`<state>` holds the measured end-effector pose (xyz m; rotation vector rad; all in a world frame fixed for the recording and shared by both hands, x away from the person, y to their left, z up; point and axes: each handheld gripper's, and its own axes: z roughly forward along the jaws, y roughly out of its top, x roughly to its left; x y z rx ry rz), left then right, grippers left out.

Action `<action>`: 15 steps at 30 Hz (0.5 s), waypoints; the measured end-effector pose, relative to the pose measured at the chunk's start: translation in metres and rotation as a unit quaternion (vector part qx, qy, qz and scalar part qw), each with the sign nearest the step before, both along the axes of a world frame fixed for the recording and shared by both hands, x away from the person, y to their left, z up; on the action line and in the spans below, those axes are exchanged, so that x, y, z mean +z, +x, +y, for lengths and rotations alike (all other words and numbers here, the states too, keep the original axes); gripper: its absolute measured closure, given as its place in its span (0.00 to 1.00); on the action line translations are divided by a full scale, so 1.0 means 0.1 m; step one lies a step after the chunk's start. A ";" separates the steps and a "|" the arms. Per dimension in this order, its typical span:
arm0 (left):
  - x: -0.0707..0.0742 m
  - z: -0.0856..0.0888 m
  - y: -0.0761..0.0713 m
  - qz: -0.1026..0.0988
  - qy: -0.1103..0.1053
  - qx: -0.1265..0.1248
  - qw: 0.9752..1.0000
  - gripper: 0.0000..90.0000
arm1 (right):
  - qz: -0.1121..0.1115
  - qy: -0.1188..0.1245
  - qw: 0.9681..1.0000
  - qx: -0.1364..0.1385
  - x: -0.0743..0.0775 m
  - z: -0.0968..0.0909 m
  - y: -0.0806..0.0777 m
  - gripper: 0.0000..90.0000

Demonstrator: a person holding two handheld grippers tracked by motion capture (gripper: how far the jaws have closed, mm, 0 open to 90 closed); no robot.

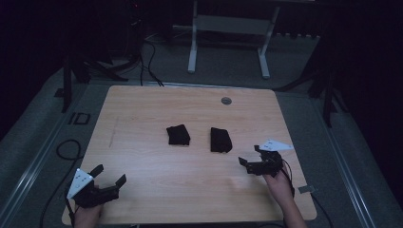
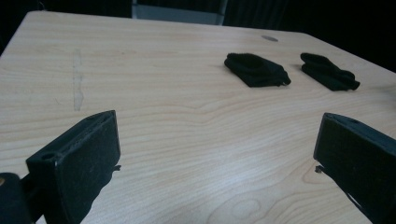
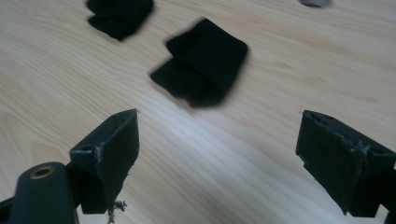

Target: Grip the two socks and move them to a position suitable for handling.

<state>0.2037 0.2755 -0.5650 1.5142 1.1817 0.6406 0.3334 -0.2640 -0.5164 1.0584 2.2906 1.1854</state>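
Both grippers are black: the left gripper (image 1: 111, 174) and right gripper (image 1: 250, 155) each carry a pale three-cornered plate, blocky flat-faced jaws and a trailing black cable.

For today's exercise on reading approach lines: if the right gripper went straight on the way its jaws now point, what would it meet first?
Probably the nearer folded black cloth. The right gripper has its jaws open and empty, with bare table between them and that cloth. The second black cloth lies farther off, to the side. Depth is uncertain.
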 end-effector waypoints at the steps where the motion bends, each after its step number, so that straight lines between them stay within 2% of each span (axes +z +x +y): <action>1: 0.00 0.00 0.00 -0.001 0.000 0.002 1.000 0.01 | 0.003 0.000 1.000 0.009 0.01 0.06 0.02 0.15; 4: 0.01 -0.02 0.00 0.000 0.011 0.001 1.000 0.01 | 0.007 0.000 0.999 0.033 0.03 0.23 0.09 0.15; 8: 0.02 -0.04 -0.01 -0.004 0.011 -0.008 1.000 0.01 | 0.006 -0.004 0.998 0.057 0.06 0.44 0.18 0.15; 11: 0.02 -0.06 0.00 -0.003 0.010 -0.021 1.000 0.01 | 0.009 -0.011 0.998 0.069 0.06 0.61 0.27 0.15; 15: 0.03 -0.09 0.01 -0.005 0.020 -0.028 0.999 0.01 | 0.009 -0.018 0.996 0.082 0.05 0.80 0.36 0.15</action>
